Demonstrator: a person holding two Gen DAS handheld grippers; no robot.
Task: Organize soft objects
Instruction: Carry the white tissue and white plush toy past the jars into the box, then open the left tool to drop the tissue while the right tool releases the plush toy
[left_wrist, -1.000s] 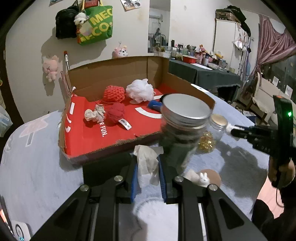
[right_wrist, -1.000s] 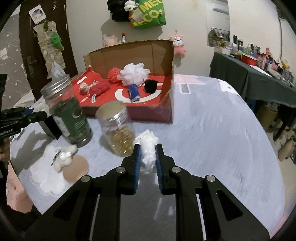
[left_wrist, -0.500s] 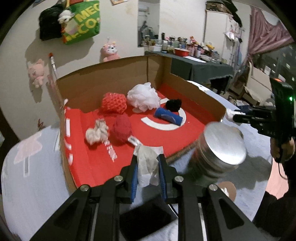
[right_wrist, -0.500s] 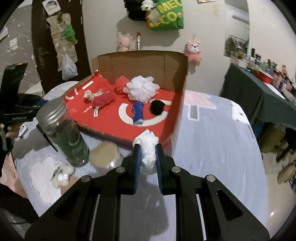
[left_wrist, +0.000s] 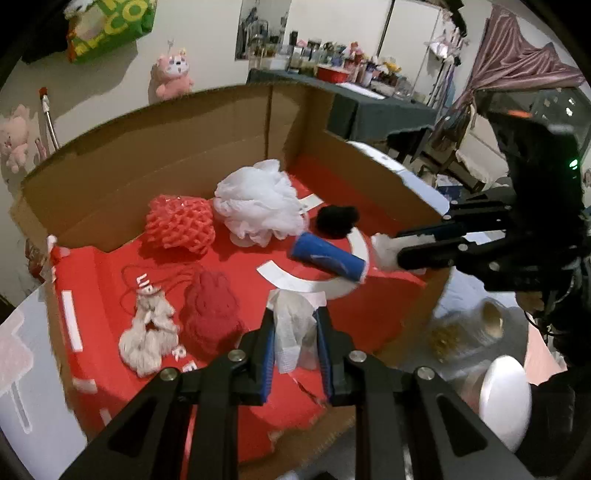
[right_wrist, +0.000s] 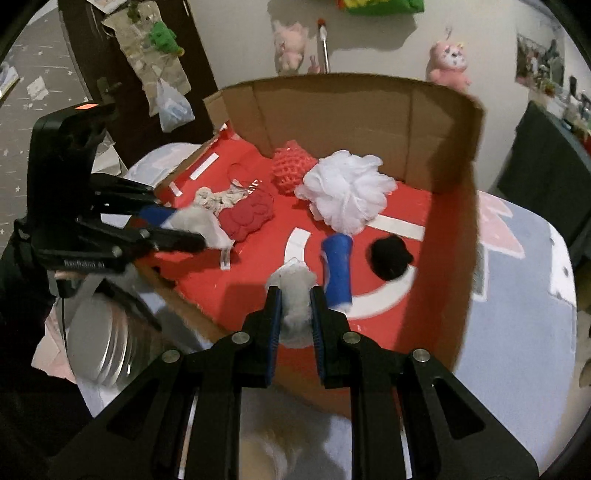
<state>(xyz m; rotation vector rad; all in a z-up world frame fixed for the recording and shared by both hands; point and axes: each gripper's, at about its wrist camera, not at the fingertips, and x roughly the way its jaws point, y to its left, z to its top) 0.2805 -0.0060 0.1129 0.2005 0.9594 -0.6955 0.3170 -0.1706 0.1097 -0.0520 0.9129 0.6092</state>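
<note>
Left hand-held gripper (left_wrist: 295, 345) pinches crumpled tissue (left_wrist: 293, 326), hanging lengthwise downward.

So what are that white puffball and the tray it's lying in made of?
The white puffball looks like gathered nylon mesh netting, like a bath pouf: thin, ruffled, slightly translucent layers. The tray appears to be corrugated cardboard: raw brown walls with fold creases, and a matte red printed floor with white markings.
</note>
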